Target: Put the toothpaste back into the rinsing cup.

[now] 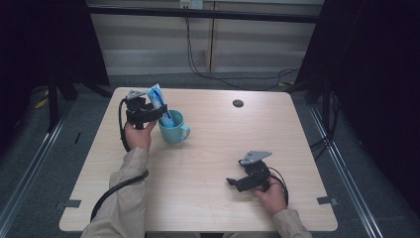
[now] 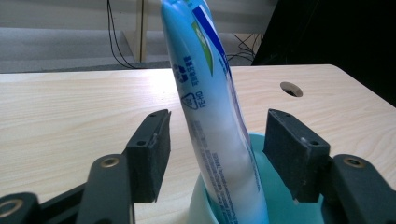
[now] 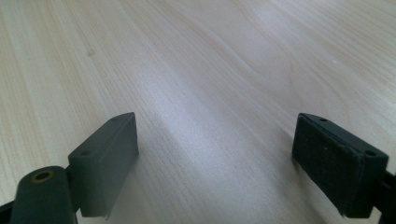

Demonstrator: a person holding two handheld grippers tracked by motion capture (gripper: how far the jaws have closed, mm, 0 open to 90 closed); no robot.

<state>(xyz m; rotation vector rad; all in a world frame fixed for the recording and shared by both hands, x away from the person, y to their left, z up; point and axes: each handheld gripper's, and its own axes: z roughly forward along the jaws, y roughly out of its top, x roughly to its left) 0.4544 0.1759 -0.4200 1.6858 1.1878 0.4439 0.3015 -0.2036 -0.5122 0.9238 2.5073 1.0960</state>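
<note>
Upper left of the high view: blue-and-white plastic toothpaste tube (image 1: 159,101) leans in the teal ceramic mug (image 1: 173,130). Left gripper (image 2: 215,144) spread, pads off it; right gripper (image 3: 215,163) spread, idle. Best withdraw straight back without tipping it.

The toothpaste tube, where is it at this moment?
In the high view the toothpaste tube stands tilted in the teal mug at the table's far left, between the open jaws of the left gripper, touching neither pad.
</note>
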